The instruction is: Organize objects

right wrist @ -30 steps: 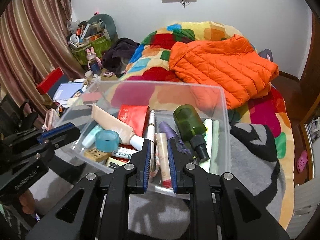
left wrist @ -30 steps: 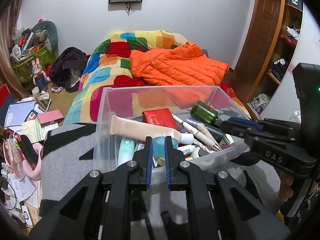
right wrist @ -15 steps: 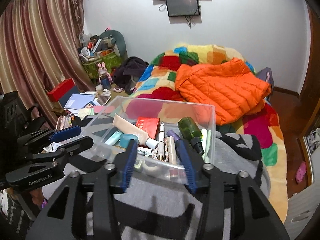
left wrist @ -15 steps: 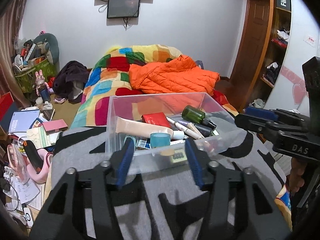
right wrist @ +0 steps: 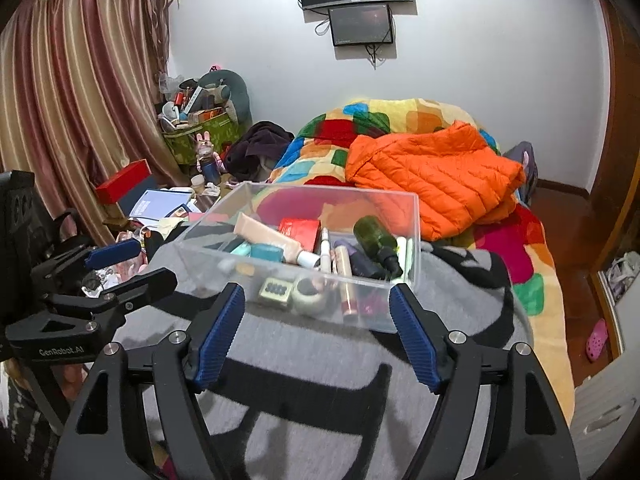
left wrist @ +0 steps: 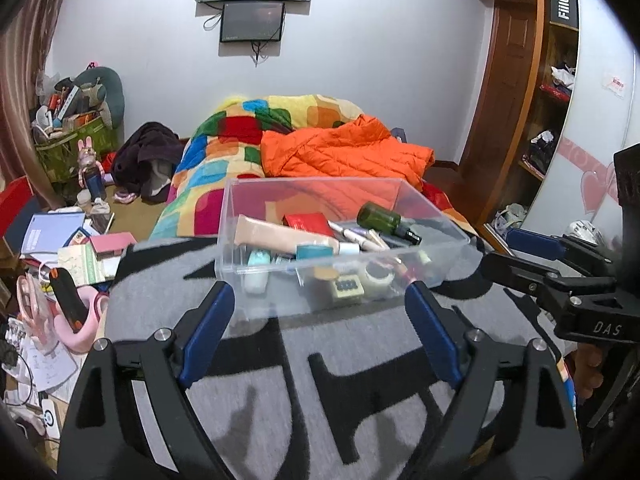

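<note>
**Both tongs let go, bin left on the blanket**

At the left of the right wrist view the left tongs (right wrist: 132, 264) stand spread and empty; a second ago both pairs were pinched shut at the near wall of the clear plastic bin (left wrist: 280, 304), and now they have drawn back with jaws wide, holding nothing. My reading: the bin has just been set down and released, so this step looks finished — the next item, if any, is not yet chosen.

The bin sits mid-frame on a fuzzy grey-and-black blanket (left wrist: 360, 360), rigid and glossy against the soft nap. Inside, left to right: a smooth beige tube (left wrist: 276, 236), a flat red box (left wrist: 308, 220), slim pens, a round dark green bottle (left wrist: 380, 218) lying on its side. Further right, the right tongs (right wrist: 318, 332) gape equally wide, ribbed blue pads (right wrist: 412, 344) bare.
</note>
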{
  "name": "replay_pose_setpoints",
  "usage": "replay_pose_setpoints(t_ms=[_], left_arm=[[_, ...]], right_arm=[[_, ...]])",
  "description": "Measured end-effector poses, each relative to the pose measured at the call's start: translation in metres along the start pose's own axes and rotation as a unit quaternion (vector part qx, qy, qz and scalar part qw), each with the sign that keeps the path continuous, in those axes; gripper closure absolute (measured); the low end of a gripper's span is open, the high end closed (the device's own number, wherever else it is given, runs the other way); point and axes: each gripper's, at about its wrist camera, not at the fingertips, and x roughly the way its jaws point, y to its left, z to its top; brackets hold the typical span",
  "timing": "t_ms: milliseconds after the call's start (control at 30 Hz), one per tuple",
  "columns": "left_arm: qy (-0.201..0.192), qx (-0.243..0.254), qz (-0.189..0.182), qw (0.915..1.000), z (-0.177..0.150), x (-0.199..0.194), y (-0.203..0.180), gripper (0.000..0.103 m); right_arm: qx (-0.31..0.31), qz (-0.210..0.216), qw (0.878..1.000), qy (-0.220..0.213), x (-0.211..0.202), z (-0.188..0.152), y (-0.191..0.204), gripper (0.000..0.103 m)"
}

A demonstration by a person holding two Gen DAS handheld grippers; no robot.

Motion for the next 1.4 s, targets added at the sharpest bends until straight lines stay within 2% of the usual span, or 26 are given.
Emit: replay_pose_setpoints(t_ms=[267, 1100, 1267, 1400], left_arm=[[0.018, -0.017, 0.000, 0.9997, -0.012, 0.007, 0.002, 0.015], [0.006, -0.005, 0.005, 1.0000, -0.011, 0.003, -0.003, 0.015], [-0.002, -0.004, 0.009, 0.9999, -0.010, 0.000, -0.003, 0.010], [-0.004, -0.004, 0.008, 1.0000, -0.009, -0.001, -0.003, 0.009]], right_arm=[[0.008, 0.001, 1.000, 0.008, 0.001, -0.009, -0.004, 0.031], [0.012, 0.004, 1.000, 0.010, 0.005, -0.009, -0.003, 0.031], [0.014, 0.003, 1.000, 0.007, 0.004, -0.007, -0.005, 0.030], [0.016, 0.004, 1.000, 0.005, 0.002, -0.007, -0.005, 0.028]])
